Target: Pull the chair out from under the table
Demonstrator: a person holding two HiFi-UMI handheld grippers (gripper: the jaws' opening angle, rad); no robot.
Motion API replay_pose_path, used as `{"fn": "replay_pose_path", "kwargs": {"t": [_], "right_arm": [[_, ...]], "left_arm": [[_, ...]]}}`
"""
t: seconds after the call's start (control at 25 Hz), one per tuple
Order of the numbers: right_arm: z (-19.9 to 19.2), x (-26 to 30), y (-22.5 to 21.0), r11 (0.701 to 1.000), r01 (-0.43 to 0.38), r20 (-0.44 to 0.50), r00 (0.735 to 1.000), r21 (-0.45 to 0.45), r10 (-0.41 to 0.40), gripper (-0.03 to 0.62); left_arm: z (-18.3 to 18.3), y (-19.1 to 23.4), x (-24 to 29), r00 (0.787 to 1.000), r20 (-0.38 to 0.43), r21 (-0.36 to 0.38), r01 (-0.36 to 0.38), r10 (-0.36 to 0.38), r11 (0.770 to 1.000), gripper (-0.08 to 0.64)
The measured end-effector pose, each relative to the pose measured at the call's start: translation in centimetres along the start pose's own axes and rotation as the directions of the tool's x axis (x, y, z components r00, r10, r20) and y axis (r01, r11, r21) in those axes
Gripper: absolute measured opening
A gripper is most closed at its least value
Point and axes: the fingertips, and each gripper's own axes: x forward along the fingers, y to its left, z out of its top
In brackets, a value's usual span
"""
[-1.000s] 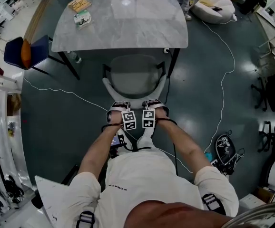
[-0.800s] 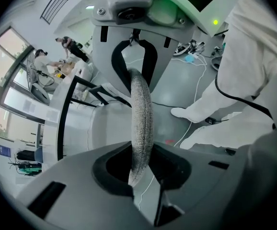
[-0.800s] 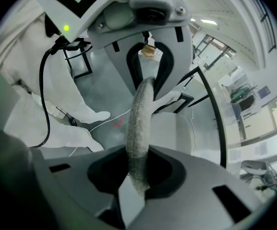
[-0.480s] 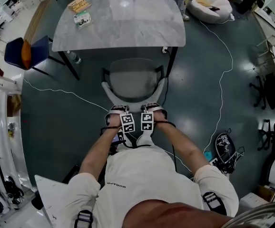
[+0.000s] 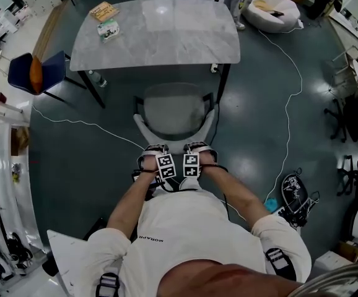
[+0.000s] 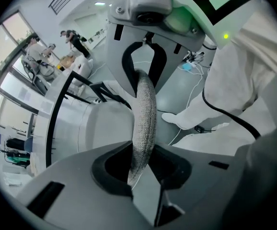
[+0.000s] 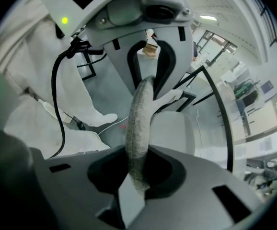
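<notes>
The chair (image 5: 173, 110) has a grey seat, a black frame and a pale curved backrest (image 5: 147, 129). It stands in front of the grey marble table (image 5: 160, 36), with most of its seat out from under the table edge. My left gripper (image 5: 154, 151) and right gripper (image 5: 197, 149) sit side by side on the backrest's top rim, pointing steeply down. In the left gripper view the woven backrest rim (image 6: 145, 123) runs between the jaws of the left gripper (image 6: 141, 169), which is shut on it. The right gripper (image 7: 139, 176) is likewise shut on the backrest rim (image 7: 139, 123).
Two books (image 5: 104, 10) (image 5: 109, 30) lie at the table's far left corner. A blue chair (image 5: 36, 70) stands to the left and a bottle (image 5: 95, 77) by the table leg. A white cable (image 5: 290, 104) loops over the floor on the right, past a dark bag (image 5: 296, 197).
The chair has slid out from under the table toward me, showing more of its seat. Both grippers moved back with the backrest, still clamped on it.
</notes>
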Motion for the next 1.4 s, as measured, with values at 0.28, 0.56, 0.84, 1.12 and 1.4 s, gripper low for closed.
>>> {"fn": "replay_pose_path", "kwargs": {"t": [0.28, 0.56, 0.84, 1.12, 1.4], "right_arm": [[0.5, -0.4, 1.7, 0.999, -0.032, -0.01, 0.999, 0.025, 0.033, 0.083], [0.9, -0.9, 4.0, 0.995, -0.088, -0.01, 0.996, 0.046, 0.088, 0.086], [1.0, -1.2, 5.1, 0.994, -0.099, -0.011, 0.995, 0.056, 0.099, 0.089], [1.1, -0.7, 5.1, 0.994, -0.101, -0.016, 0.995, 0.045, 0.102, 0.089], [1.3, -1.4, 5.1, 0.989, -0.133, -0.027, 0.99, 0.059, 0.135, 0.109]], "left_arm": [[-0.1, -1.7, -0.5, 1.0, 0.005, 0.025, 0.03, -0.03, 0.999, 0.086], [0.1, -4.0, -1.1, 0.997, 0.013, 0.031, 0.077, -0.077, 0.997, 0.086], [0.2, -5.1, -1.4, 0.996, 0.013, 0.022, 0.086, -0.086, 0.996, 0.087], [0.0, -5.0, -1.2, 0.995, 0.008, 0.011, 0.097, -0.097, 0.995, 0.092], [0.0, -5.1, -2.0, 0.993, 0.008, -0.011, 0.114, -0.114, 0.993, 0.1]]}}
